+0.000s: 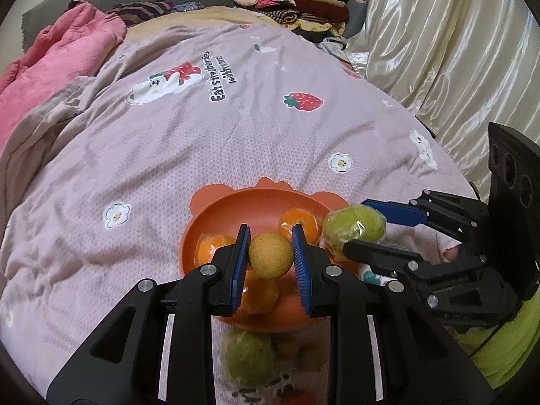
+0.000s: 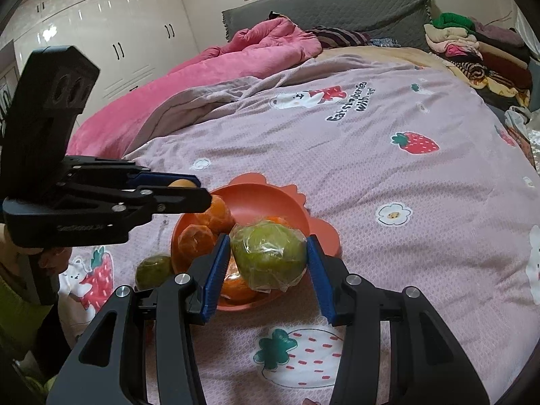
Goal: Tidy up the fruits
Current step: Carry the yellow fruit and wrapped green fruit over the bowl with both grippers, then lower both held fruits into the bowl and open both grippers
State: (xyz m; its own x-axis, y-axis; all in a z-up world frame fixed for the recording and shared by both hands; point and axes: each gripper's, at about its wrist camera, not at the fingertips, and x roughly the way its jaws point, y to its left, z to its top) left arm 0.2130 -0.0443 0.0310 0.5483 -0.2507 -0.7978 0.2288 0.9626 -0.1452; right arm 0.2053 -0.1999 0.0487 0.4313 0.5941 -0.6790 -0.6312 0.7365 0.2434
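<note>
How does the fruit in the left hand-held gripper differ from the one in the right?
The yellow ball in the left hand-held gripper is small, round and bare; the green fruit in the right hand-held gripper is larger, lumpier and wrapped in clear film. Both are clamped between blue pads above the orange bowl.

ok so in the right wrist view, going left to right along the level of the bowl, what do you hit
left gripper with its small yellow ball → green fruit on the bed → peeled orange in the bowl → wrapped green fruit in the right gripper → orange bowl rim → flower print
</note>
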